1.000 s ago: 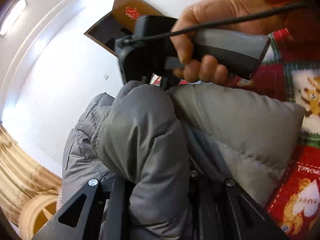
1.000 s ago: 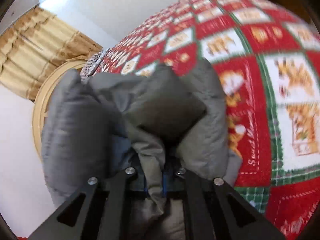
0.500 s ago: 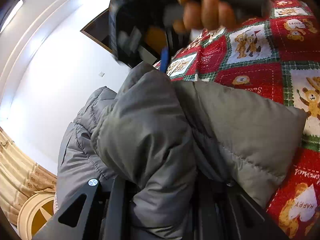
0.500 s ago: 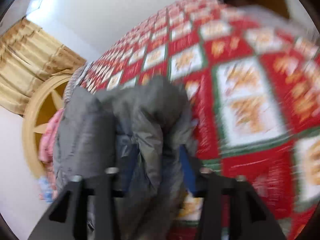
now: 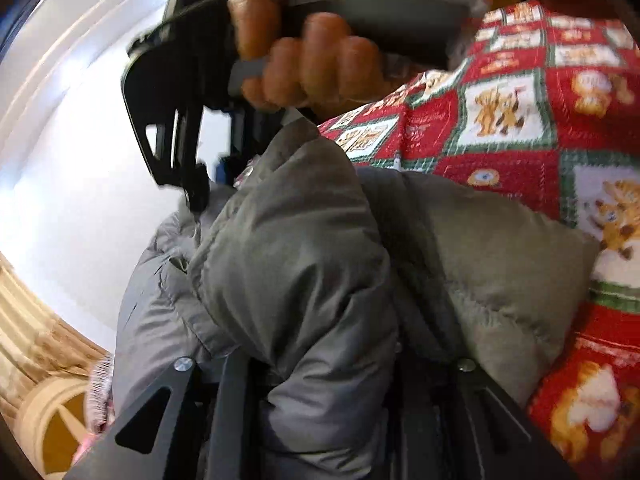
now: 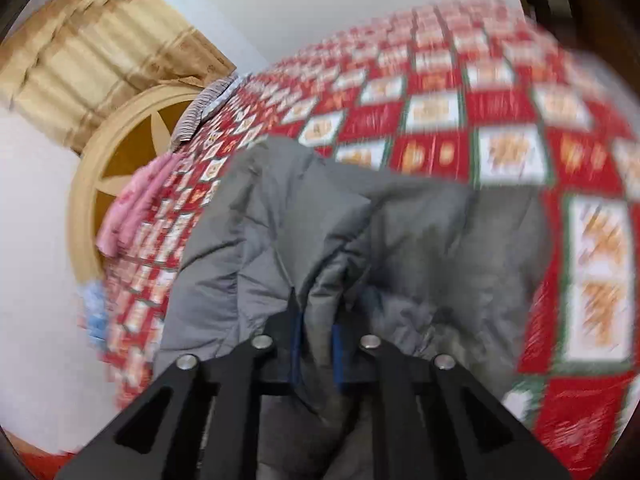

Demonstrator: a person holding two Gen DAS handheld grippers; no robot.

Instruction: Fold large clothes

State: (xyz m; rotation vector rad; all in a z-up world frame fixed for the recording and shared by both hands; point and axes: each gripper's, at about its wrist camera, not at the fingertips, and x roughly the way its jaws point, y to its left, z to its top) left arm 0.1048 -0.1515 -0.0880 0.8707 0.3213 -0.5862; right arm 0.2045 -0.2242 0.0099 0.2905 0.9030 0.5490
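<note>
Fingers of the right gripper, lined with blue pads, are closing on a ridge of the grey puffer jacket; the fabric sits squeezed between them and rises ahead of their tips in soft, blurred folds. Beyond the tips and to the right of them the jacket spreads over the bed, whose cover is a red, green and white patchwork of printed squares. Ahead and to the left of these fingers a pink cloth lies at the bed's edge, with a round wooden frame and tan curtains farther off. On the left gripper the jaws are opening, yet a thick padded roll of the same jacket still fills the space between the two black arms and bulges up over them, so the tips themselves are hidden and I cannot tell whether the pads still press the fabric. Ahead of and above that bundle, the person's right hand wraps the grey handle of the other gripper, whose black body hangs just over the far end of the jacket. Right of the left fingers lies more patchwork bed cover with bear pictures.
</note>
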